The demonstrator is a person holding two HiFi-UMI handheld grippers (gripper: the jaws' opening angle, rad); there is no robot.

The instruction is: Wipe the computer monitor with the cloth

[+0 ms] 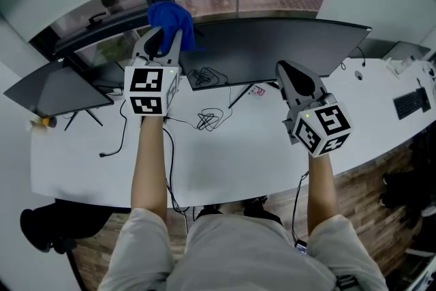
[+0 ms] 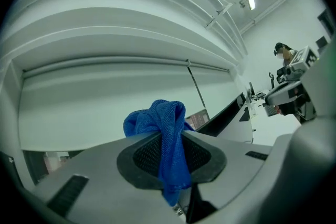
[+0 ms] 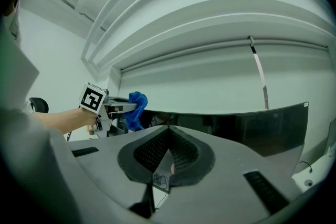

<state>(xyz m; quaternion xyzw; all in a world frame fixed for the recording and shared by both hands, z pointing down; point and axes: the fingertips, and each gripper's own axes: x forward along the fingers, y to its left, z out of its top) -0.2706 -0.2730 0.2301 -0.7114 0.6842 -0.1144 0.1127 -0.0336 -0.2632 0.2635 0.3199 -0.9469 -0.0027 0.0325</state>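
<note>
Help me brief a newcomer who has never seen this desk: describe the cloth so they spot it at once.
Find the wide dark monitor standing along the back of the white desk. At its upper left corner the left gripper is shut on the cloth, a bunched wad. It is the only bright blue thing there, unlike the black cables lying below.

cloth blue, fine ribbed weave. monitor screen black. tabletop white, cables black. left gripper, right gripper: grey shells, black mesh jaw linings, cubes white with black square markers.
</note>
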